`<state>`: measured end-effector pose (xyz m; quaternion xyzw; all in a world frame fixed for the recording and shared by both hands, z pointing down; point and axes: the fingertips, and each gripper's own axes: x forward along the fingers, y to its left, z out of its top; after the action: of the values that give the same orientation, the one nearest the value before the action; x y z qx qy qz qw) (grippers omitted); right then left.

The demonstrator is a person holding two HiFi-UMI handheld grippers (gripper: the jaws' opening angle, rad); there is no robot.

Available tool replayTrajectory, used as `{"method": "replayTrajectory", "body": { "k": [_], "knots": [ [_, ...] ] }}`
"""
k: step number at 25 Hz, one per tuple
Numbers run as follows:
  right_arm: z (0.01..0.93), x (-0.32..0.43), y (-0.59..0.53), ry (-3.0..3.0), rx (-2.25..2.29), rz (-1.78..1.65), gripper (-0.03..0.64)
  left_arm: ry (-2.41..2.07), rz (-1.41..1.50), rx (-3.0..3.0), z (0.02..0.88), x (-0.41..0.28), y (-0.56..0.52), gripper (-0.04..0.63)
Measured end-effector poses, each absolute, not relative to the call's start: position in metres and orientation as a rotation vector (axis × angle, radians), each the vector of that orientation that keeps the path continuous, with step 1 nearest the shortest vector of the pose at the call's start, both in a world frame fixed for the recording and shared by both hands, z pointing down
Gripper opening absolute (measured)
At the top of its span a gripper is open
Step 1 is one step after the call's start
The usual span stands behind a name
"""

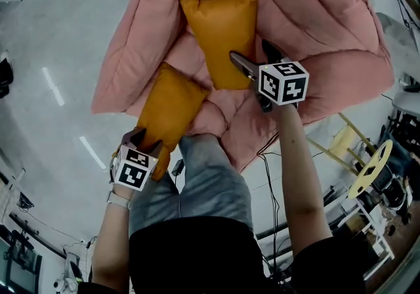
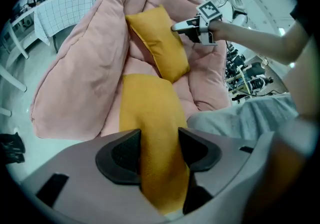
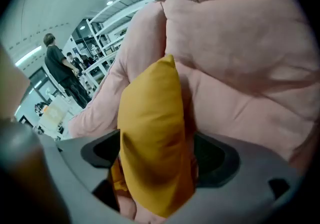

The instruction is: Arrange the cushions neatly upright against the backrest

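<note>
On pink padded seat (image 1: pixel 315 17): near orange cushion (image 2: pixel 150 108) is clamped in left hand-held gripper (image 2: pixel 159 155); far orange cushion (image 3: pixel 150 113) is flanked, unpressed, by spread jaws of right hand-held gripper (image 3: pixel 157 153)

Mustard yellow: near cushion (image 1: pixel 169 112), far cushion (image 1: pixel 222 37). Pale pink, quilted: sofa (image 1: pixel 315 17). Black-and-white squares: left gripper (image 1: pixel 146 141), right gripper (image 1: pixel 250 54).

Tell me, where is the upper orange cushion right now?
Head view: the upper cushion lies midway on the pink padded seat, just above the other cushion, its lower right edge between the right gripper's open jaws.
</note>
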<state>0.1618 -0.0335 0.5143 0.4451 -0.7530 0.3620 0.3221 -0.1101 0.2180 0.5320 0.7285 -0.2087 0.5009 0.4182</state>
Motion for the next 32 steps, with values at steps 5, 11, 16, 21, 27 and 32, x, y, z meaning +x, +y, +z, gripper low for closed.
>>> {"method": "replayTrajectory", "body": {
  "k": [5, 11, 16, 21, 27, 32],
  "knots": [
    [0.54, 0.152, -0.04, -2.025, 1.016, 1.066, 0.44, -0.524, 1.266, 1.823, 0.538, -0.104, 0.216, 0.244],
    [0.548, 0.147, -0.038, -2.067, 0.95, 1.088, 0.431, -0.518, 1.278, 1.806, 0.541, -0.097, 0.22, 0.244],
    [0.545, 0.143, -0.035, -2.054, 0.911, 1.096, 0.362, -0.511, 1.28, 1.803, 0.542, -0.099, 0.222, 0.244],
    [0.53, 0.141, -0.029, -1.994, 0.889, 1.069, 0.322, -0.507, 1.273, 1.802, 0.546, -0.105, 0.221, 0.244],
    [0.48, 0.155, -0.031, -1.916, 0.826, 0.938, 0.307, -0.51, 1.247, 1.821, 0.544, -0.106, 0.221, 0.244],
    [0.456, 0.16, -0.027, -1.798, 0.636, 0.774, 0.305, -0.511, 1.224, 1.832, 0.551, -0.103, 0.226, 0.244]
  ]
}}
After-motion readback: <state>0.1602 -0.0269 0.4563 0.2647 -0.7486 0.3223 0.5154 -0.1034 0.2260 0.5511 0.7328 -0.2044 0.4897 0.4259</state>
